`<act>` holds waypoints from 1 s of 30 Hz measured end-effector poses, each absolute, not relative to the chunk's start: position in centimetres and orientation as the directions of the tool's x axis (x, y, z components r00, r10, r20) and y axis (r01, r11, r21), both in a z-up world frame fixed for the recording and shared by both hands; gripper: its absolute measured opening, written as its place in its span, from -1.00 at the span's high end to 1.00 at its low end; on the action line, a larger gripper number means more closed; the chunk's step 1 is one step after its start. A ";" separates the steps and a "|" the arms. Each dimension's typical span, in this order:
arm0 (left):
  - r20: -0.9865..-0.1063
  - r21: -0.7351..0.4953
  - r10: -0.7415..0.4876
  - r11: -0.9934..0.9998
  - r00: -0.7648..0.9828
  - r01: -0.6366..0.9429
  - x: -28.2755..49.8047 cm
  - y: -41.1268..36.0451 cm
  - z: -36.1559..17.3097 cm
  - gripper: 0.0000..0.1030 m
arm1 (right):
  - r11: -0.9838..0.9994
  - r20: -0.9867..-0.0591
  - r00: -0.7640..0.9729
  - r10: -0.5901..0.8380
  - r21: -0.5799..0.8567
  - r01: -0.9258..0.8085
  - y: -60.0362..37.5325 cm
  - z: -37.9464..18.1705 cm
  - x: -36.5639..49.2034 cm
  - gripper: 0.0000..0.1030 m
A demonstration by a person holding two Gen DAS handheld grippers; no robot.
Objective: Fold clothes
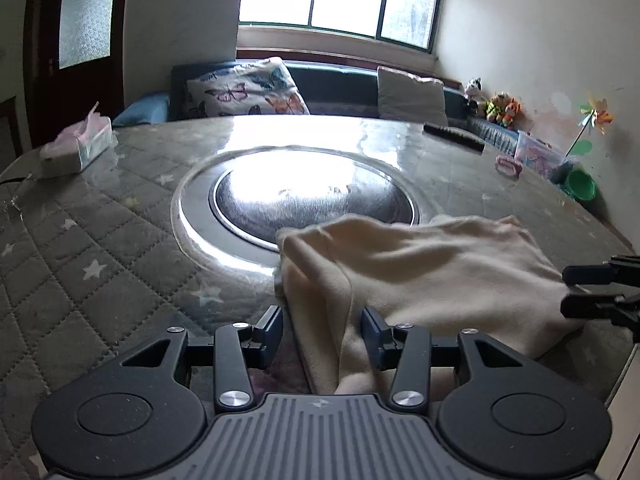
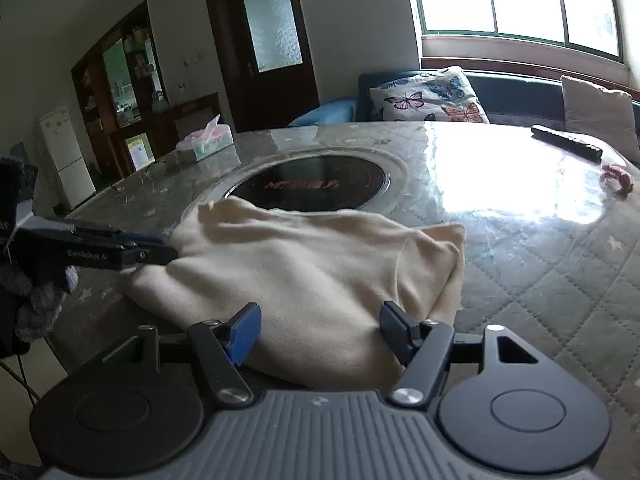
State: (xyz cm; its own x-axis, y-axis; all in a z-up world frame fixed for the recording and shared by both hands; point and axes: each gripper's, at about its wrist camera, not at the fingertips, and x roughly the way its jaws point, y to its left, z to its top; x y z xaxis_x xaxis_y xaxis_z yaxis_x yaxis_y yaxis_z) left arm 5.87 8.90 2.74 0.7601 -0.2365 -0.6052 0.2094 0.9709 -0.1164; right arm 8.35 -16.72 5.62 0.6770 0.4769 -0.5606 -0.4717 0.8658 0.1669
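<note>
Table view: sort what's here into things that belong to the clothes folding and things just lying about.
Belongs to the job:
- cream garment, bunched on the table
- left claw, jaws open
- right claw, jaws open

Just lying about:
- tissue box
- remote control
- pink hair tie
- butterfly cushion
</note>
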 end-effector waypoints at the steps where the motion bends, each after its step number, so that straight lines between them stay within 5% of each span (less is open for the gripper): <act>1: -0.600 -0.123 -0.238 0.971 0.763 0.207 5.8 8.9 3.0 0.10 | 0.864 -0.556 0.680 0.478 0.159 -0.478 -16.7 5.8 8.1 -0.33; 15: -0.612 -0.163 -0.220 0.975 0.760 0.151 7.1 9.2 2.9 -0.17 | 0.845 -0.556 0.662 0.502 0.155 -0.511 -16.7 5.9 7.4 -0.76; 30: -0.629 -0.164 -0.212 0.977 0.748 0.138 7.6 9.4 2.5 -0.19 | 0.854 -0.577 0.648 0.498 0.196 -0.482 -16.7 4.9 12.8 -0.77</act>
